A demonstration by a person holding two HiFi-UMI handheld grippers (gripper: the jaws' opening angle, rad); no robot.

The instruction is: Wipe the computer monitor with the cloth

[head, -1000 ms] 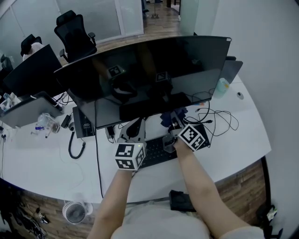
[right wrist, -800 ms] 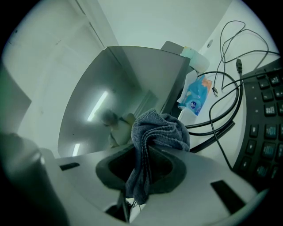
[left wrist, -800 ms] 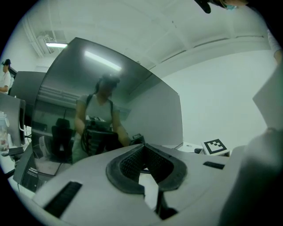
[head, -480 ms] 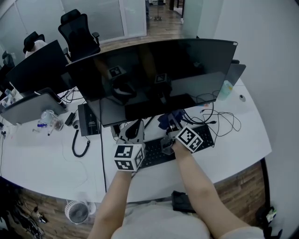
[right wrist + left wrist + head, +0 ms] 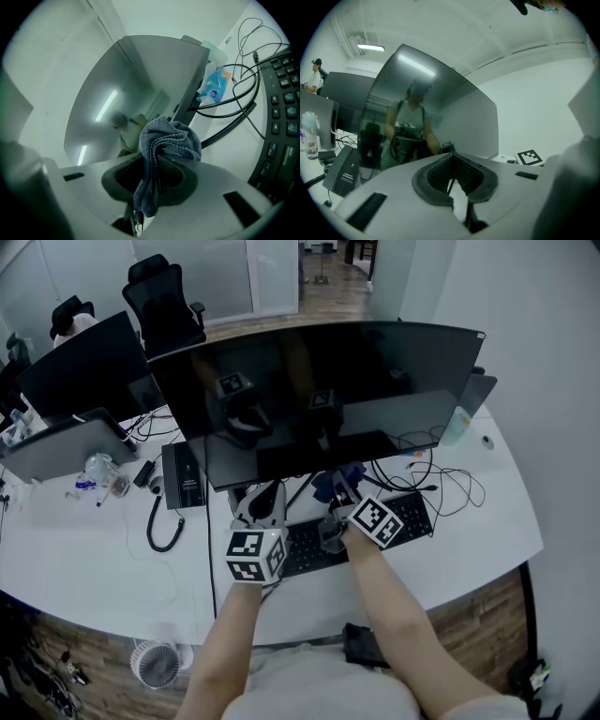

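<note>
The monitor's (image 5: 319, 390) dark screen is glossy and mirrors the room. The cloth (image 5: 166, 140) is blue-grey fabric, ribbed and nubbly. The left gripper (image 5: 451, 161) has a smooth, matt, pale plastic shell and dark, finely ribbed pads (image 5: 436, 176). The desk (image 5: 94, 549) is smooth and white, the keyboard (image 5: 309, 554) matt black plastic, the floor (image 5: 487, 610) wood planks.

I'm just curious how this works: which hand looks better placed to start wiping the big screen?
The right. The right gripper is clamped on the blue cloth, close under the monitor. The left gripper is shut and holds nothing.
</note>
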